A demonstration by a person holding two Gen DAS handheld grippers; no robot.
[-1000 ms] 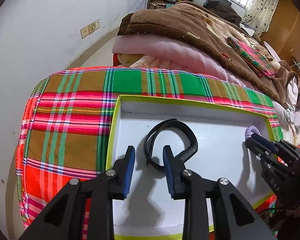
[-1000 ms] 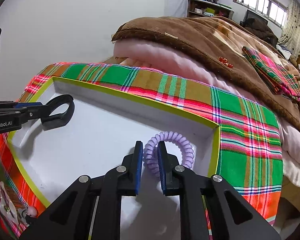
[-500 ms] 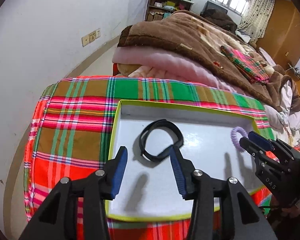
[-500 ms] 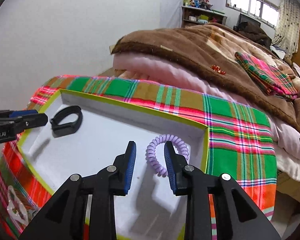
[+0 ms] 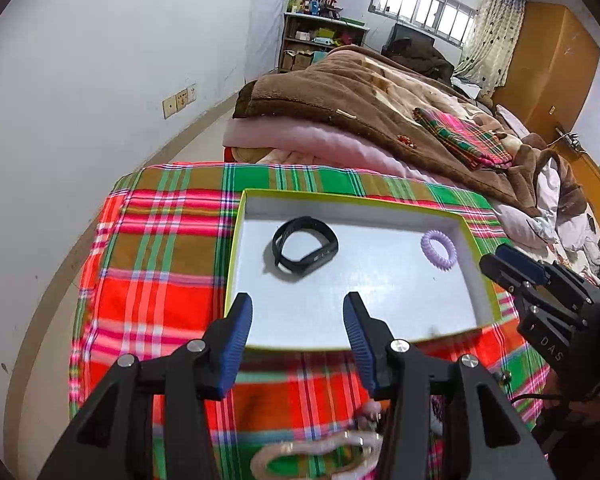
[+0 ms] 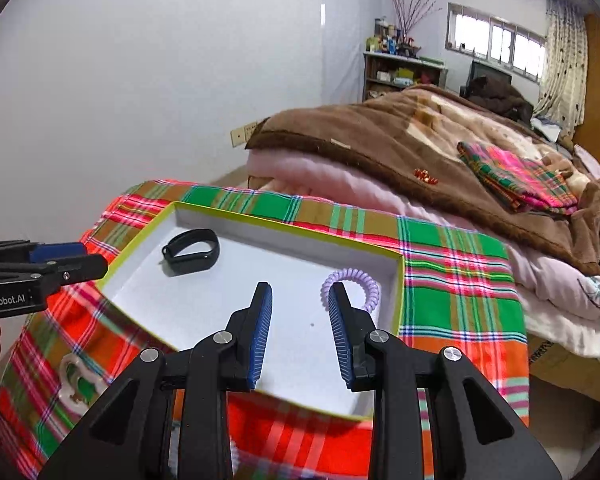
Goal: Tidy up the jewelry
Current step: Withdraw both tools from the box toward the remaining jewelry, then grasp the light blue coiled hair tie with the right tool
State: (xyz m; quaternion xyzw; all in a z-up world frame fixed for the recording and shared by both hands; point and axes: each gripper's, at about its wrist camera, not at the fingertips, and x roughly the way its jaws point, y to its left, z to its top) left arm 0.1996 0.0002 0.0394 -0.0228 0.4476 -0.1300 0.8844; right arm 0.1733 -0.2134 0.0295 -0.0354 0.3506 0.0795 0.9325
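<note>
A white tray with a yellow-green rim (image 5: pixel 236 248) (image 6: pixel 400 280) lies on a plaid cloth. A black wristband (image 5: pixel 305 250) (image 6: pixel 191 251) lies in its left part. A purple coil hair tie (image 5: pixel 439 249) (image 6: pixel 358 286) lies in its right corner. My left gripper (image 5: pixel 296 320) is open and empty, above the tray's near edge. My right gripper (image 6: pixel 300 304) is open and empty, just short of the hair tie. A pale pink clip or chain item (image 5: pixel 320 456) (image 6: pixel 76 376) lies on the cloth in front of the tray.
The plaid cloth (image 5: pixel 152 280) covers a small table beside a bed with a brown blanket (image 5: pixel 360 96) and a pink quilt (image 6: pixel 320 172). A white wall stands on the left. A shelf (image 5: pixel 320 36) and windows are at the back.
Both grippers let go of their items, opened wide and drew back and up from the tray. The wristband and the hair tie now lie free in the tray.
</note>
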